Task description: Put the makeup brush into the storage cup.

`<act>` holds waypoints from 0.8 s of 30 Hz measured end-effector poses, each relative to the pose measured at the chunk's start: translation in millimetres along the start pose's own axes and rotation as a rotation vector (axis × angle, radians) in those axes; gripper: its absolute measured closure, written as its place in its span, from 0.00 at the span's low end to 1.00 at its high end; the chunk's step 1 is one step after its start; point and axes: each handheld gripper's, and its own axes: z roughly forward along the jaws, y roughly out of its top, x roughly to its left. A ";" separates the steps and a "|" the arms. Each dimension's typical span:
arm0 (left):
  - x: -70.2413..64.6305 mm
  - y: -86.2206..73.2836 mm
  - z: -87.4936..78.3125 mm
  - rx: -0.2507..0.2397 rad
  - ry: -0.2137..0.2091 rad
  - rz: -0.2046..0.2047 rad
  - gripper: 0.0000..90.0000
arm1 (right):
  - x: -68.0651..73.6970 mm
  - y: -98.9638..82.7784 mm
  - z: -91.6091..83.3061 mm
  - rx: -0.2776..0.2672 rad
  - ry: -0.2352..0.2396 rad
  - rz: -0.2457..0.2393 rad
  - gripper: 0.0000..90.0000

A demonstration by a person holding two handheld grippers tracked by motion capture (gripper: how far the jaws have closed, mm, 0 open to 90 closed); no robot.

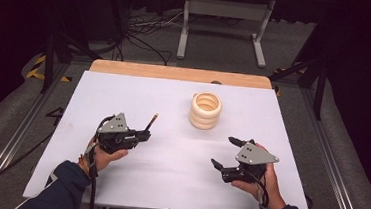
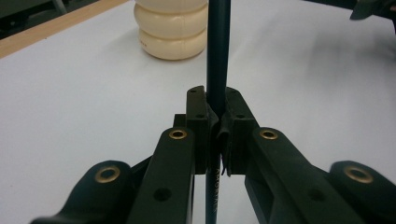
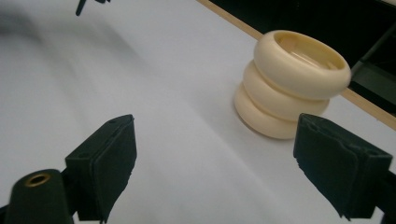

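Note:
A cream holder [image 1: 205,111] shaped like three stacked rings, hollow on top, stands upright on the white table [image 1: 167,178], right of centre toward the back. My left gripper [image 1: 143,135] is shut on a dark pencil [image 1: 152,122] that points up and away toward the holder. In the left gripper view the pads clamp the pencil [image 2: 218,56] at its lower part, with the holder [image 2: 172,32] beyond it. My right gripper [image 1: 225,152] is open near the front right, nothing between its jaws. In the right gripper view the holder [image 3: 292,86] stands ahead, to the right.
A bare wooden strip [image 1: 176,72] runs along the table's far edge. Behind the table, a white metal stand [image 1: 225,17] and loose cables [image 1: 144,28] are on the floor. Metal rails flank the table left and right.

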 end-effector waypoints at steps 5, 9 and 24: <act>1.1 4.4 0.1 -0.031 0.005 -0.004 0.93 | -2.0 -11.2 -3.0 -0.006 -0.026 0.001 0.12; 2.8 12.2 0.5 -0.079 0.006 -0.016 0.93 | -2.5 -21.7 -10.1 -0.042 -0.057 0.006 0.08; 4.9 31.6 13.5 -0.153 -0.021 -0.037 0.93 | -6.7 -50.8 -26.0 0.004 -0.098 0.043 0.08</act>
